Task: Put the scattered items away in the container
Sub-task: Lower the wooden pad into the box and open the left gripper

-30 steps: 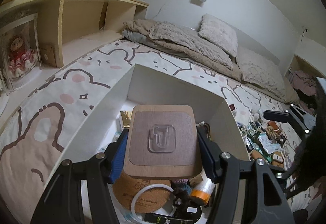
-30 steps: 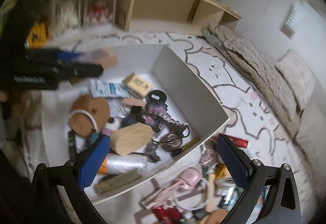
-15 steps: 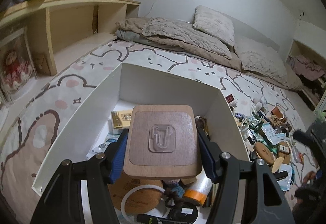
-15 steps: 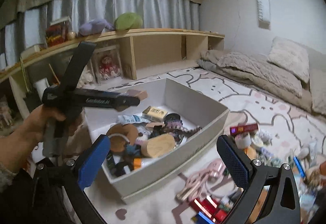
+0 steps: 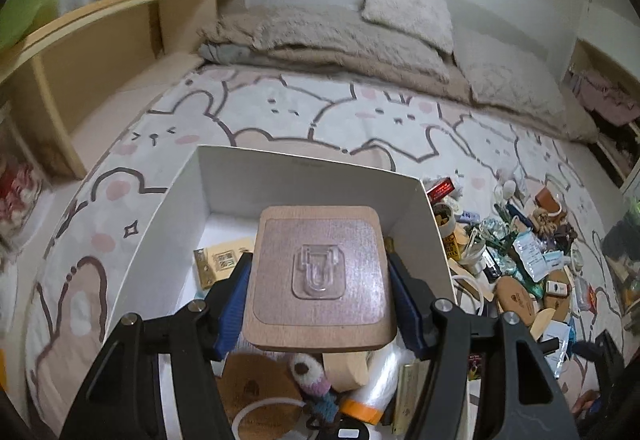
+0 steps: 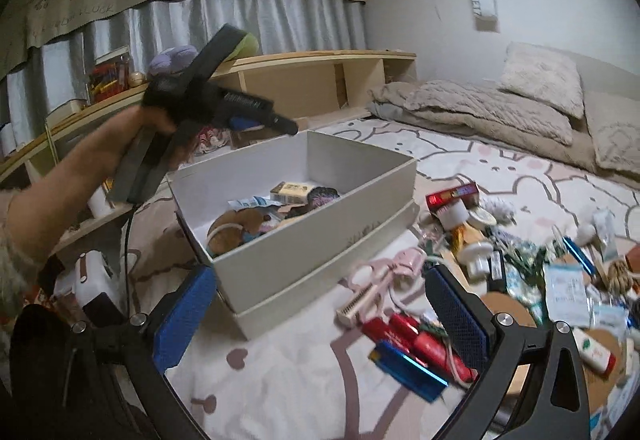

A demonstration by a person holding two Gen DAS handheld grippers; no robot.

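Step in hand judged: dropping wooden hook board (image 5: 320, 276) into white box (image 5: 304, 176). To do well: lower board close over contents before parting jaws, keep it level, release clear of far wall

Left gripper (image 5: 320, 280) pinched board by side edges, blue pads flat against it; board hung above box interior, box directly below and ahead

Right gripper (image 6: 320, 316) spread wide, held nothing, touched nothing; box ahead-left of it, scattered items (image 6: 500, 260) ahead-right on bedsheet
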